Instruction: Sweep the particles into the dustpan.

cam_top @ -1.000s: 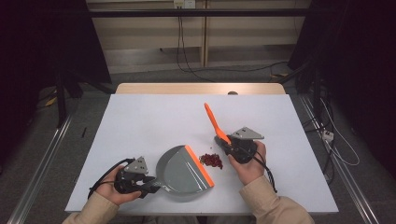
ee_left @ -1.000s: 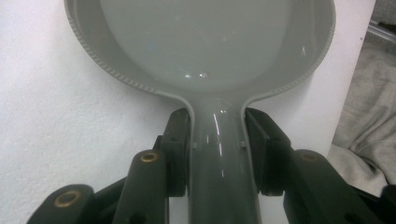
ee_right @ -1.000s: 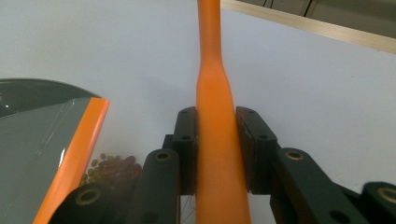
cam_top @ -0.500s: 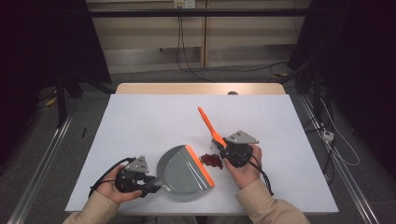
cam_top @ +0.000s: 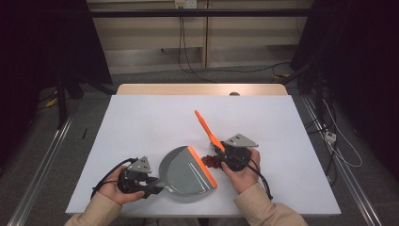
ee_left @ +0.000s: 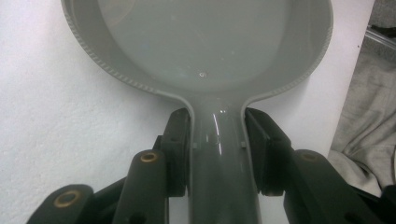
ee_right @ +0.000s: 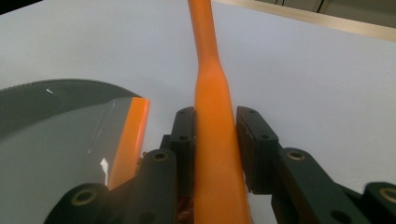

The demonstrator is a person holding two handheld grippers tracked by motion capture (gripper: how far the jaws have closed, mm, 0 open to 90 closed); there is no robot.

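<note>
A grey dustpan (cam_top: 183,178) with an orange lip (cam_top: 203,165) lies on the white table (cam_top: 141,127) near the front edge. My left gripper (cam_top: 151,186) is shut on its handle (ee_left: 218,140), with the pan's bowl (ee_left: 201,42) just beyond the jaws. My right gripper (cam_top: 221,153) is shut on an orange brush handle (cam_top: 205,126) that slants up and away to the left. In the right gripper view the handle (ee_right: 212,116) runs between the jaws, with the dustpan lip (ee_right: 131,135) to its left. A small heap of dark red bits (cam_top: 211,161) lies between the lip and the right gripper.
The table's front edge (cam_top: 202,213) is close behind both hands, with sleeves coming in over it. A wooden strip (cam_top: 202,89) borders the far edge. Cables (cam_top: 339,141) and floor rails (cam_top: 42,165) lie beside the table.
My right gripper has shifted left toward the dustpan lip, and the brush handle's tip has swung left. The dustpan and left gripper have hardly moved.
</note>
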